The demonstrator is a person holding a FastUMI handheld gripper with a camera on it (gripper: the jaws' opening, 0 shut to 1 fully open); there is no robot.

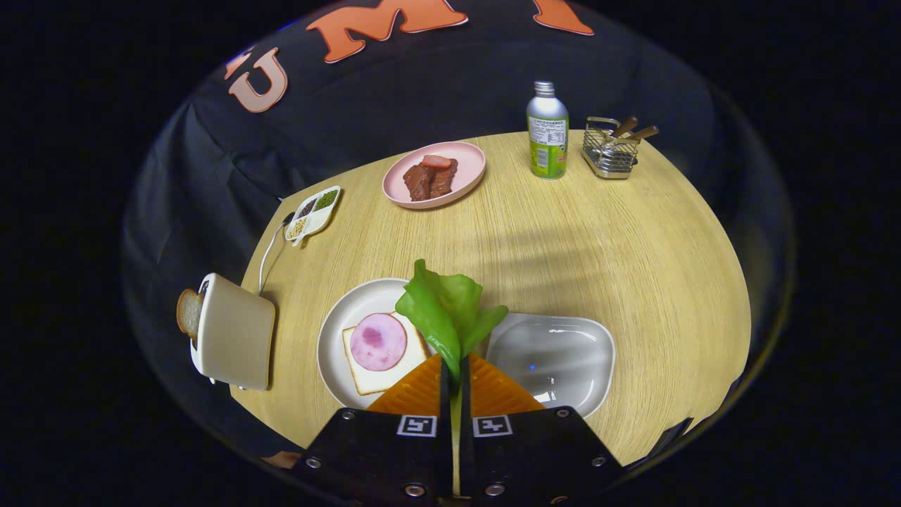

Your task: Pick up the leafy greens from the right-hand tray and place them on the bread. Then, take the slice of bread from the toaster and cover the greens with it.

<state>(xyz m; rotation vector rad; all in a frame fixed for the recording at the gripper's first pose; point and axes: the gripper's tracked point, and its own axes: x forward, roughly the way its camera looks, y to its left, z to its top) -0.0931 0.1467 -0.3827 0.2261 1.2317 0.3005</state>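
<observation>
My gripper (pixel 454 366) is shut on the stem of the leafy greens (pixel 445 308), which stick up just ahead of the fingertips, lifted above the table. Below and to the left lies a white plate (pixel 336 331) holding a slice of bread (pixel 366 377) topped with a round pink ham slice (pixel 379 341). To the right of the fingers sits the white tray (pixel 556 359), now bare. Further left stands the cream toaster (pixel 236 331) with a bread slice (pixel 188 312) poking out of its slot.
At the back of the wooden table (pixel 598 253) are a pink plate (pixel 461 184) with meat pieces, a metal bottle (pixel 547 139) and a wire basket (pixel 611 149) of utensils. A small divided dish (pixel 313 211) of seeds and the toaster's cord lie at the left.
</observation>
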